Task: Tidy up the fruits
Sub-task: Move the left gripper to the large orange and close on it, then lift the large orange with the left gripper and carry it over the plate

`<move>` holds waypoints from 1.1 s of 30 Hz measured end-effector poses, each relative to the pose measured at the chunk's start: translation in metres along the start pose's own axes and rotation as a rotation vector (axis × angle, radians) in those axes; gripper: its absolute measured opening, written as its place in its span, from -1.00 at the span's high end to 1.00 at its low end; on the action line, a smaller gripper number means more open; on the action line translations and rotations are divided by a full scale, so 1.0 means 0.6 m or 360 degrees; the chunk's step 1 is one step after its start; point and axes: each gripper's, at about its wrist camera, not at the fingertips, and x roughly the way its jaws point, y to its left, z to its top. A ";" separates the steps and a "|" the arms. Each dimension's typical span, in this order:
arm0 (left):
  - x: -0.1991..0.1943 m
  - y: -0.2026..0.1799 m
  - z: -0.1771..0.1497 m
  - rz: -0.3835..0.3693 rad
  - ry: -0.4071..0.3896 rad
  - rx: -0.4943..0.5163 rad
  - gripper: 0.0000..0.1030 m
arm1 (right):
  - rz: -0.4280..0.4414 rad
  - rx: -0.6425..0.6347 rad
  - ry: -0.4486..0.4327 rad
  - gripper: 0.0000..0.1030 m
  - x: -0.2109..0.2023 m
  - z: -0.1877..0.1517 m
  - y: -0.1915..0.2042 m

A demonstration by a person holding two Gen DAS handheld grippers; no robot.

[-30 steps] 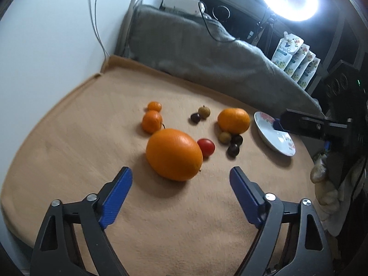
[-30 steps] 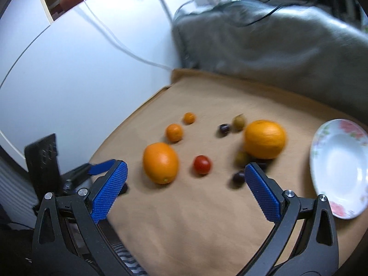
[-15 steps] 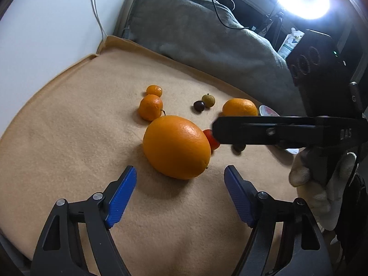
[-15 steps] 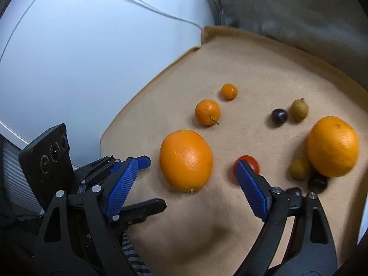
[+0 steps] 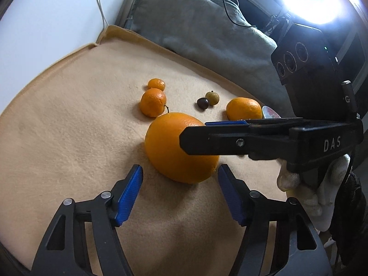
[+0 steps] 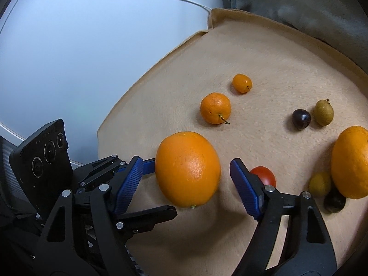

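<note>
Both the left gripper (image 5: 180,179) and right gripper (image 6: 186,172) stood spread around the large orange (image 6: 187,169); closing squarely across its middle seemed wisest, cherry tomato (image 6: 264,174) at 3 o'clock

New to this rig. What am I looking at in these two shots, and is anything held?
No robot arm: a person carries a hand-held gripper in each hand, each with a fisheye camera looking forward along its two blue-padded fingers.

One shot is from the left hand-held gripper; the other is from the right hand-held gripper. Each gripper also shows in the other's view.

On the tan blanket lie a large orange, a second orange, a mandarin, a kumquat, a cherry tomato and some small dark and greenish fruits. A plate peeks out behind the right gripper.

Nothing is held. Both grippers are open, closing in on the large orange from two sides.
</note>
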 end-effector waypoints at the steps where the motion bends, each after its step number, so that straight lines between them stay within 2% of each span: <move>1: 0.002 0.001 0.001 -0.0001 0.0003 -0.0002 -0.27 | 0.0002 0.0001 0.0006 -0.52 0.002 0.001 -0.001; 11: 0.014 0.001 0.005 -0.0057 0.0026 -0.0012 -0.17 | 0.0007 -0.0008 0.0041 -0.32 0.019 0.009 -0.005; 20: 0.014 -0.005 0.005 -0.0041 0.0017 -0.0004 -0.16 | -0.0001 0.0001 0.0022 -0.31 0.013 0.004 -0.003; 33: 0.009 -0.052 0.014 -0.0065 -0.0022 0.0103 -0.16 | -0.0030 0.0030 -0.0096 -0.30 -0.054 -0.020 -0.006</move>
